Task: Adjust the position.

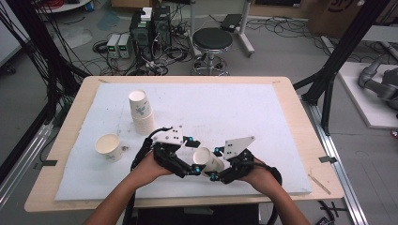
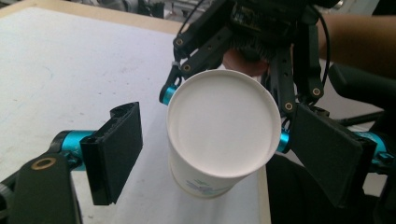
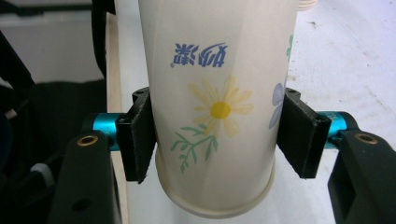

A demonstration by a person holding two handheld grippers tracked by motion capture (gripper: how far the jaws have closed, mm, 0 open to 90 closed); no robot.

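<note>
Now the right gripper [image 3: 217, 135] clamps the flowered paper cup [image 3: 219, 102] – nothing inside it – while the left gripper [image 2: 224, 154] stands open around its base.

On the paper cup [image 3: 215, 102] we see a short line of blue Chinese characters printed on its side wall in the right gripper view, just above a yellow-centred daisy; the stylised strokes are too loose for us to read with certainty. We find no other legible lettering, numbers or signs on anything else around the table.
</note>
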